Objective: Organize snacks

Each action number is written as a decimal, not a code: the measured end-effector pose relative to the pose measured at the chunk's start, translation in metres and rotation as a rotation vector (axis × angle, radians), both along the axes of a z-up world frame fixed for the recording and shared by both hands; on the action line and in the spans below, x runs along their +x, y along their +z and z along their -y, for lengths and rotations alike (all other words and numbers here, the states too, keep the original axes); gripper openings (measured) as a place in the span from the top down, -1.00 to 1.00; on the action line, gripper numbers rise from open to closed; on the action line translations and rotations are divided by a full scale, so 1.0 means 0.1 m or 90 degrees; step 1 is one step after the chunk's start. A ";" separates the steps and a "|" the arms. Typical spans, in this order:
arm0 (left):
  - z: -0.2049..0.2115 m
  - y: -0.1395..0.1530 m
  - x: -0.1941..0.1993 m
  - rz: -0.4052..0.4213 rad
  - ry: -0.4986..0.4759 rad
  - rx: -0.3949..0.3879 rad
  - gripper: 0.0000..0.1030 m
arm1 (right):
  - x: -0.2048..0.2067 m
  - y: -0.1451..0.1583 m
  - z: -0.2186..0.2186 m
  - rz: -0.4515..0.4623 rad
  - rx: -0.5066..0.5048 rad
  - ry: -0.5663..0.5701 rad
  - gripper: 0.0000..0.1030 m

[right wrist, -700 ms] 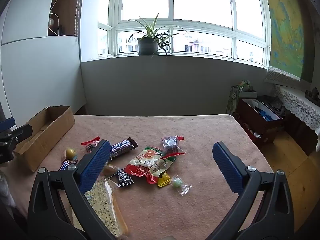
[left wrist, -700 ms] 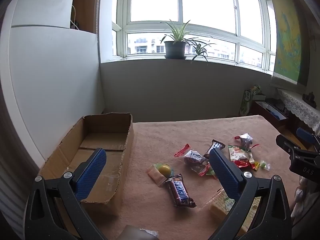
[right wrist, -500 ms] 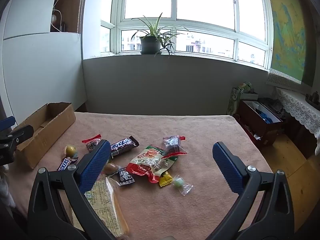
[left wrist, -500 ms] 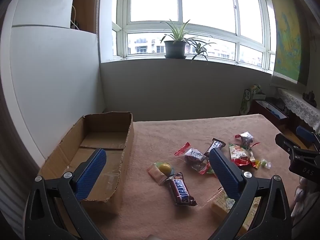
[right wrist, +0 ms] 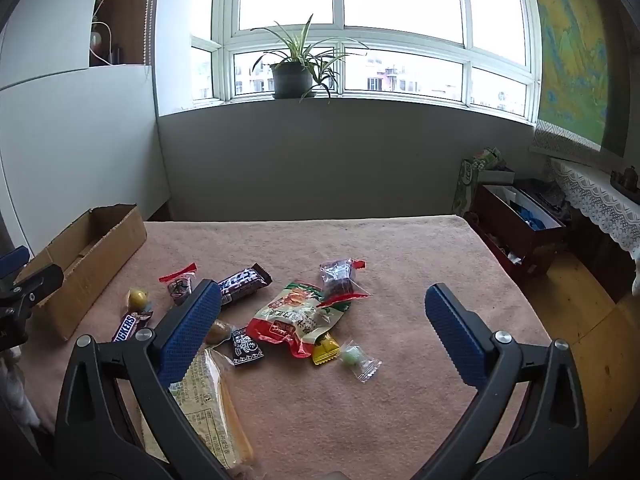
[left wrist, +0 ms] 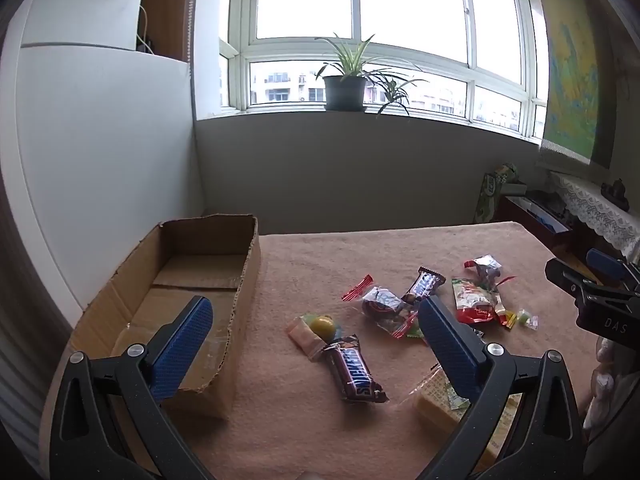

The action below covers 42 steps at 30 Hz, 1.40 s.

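Observation:
Several snacks lie on a pink cloth-covered table [left wrist: 304,432]. A Snickers bar [left wrist: 354,368] lies between the fingers of my open, empty left gripper [left wrist: 316,322], beyond them, beside a yellow candy [left wrist: 322,325]. An empty cardboard box [left wrist: 192,280] stands at the left. In the right wrist view my right gripper [right wrist: 320,308] is open and empty above a red-and-green packet [right wrist: 296,318], a dark chocolate bar [right wrist: 242,282], a green wrapped candy [right wrist: 354,358] and a cracker pack [right wrist: 208,404]. The box [right wrist: 92,248] shows far left there.
A wall with a window and a potted plant [left wrist: 346,88] lies beyond the table's far edge. A dark wooden chest [right wrist: 520,224] and wooden floor are to the right of the table. The right gripper [left wrist: 592,300] shows at the left view's right edge.
Both grippers have drawn back and risen slightly, so the snacks sit a little farther off. Nothing has been picked up or moved.

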<state>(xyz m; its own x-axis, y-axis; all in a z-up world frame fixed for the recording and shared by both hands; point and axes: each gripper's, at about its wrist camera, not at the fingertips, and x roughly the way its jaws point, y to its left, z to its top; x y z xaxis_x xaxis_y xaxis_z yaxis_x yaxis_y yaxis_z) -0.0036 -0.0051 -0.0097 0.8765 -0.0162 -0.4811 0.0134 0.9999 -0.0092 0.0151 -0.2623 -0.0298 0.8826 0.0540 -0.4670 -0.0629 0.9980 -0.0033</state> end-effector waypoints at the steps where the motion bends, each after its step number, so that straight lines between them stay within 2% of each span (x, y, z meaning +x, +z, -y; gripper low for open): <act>1: 0.00 0.00 0.00 0.001 -0.001 0.000 -0.99 | 0.00 0.00 0.00 0.001 -0.001 -0.001 -1.00; 42: 0.06 -0.03 -0.04 -0.004 -0.015 0.000 -0.99 | 0.01 -0.06 0.00 -0.020 0.008 0.008 -1.00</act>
<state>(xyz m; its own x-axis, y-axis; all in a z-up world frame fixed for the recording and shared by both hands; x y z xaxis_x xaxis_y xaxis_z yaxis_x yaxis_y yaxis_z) -0.0077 -0.0109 -0.0131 0.8731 -0.0371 -0.4861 0.0376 0.9993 -0.0086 0.0162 -0.2626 -0.0357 0.8665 0.0716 -0.4941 -0.0757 0.9971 0.0117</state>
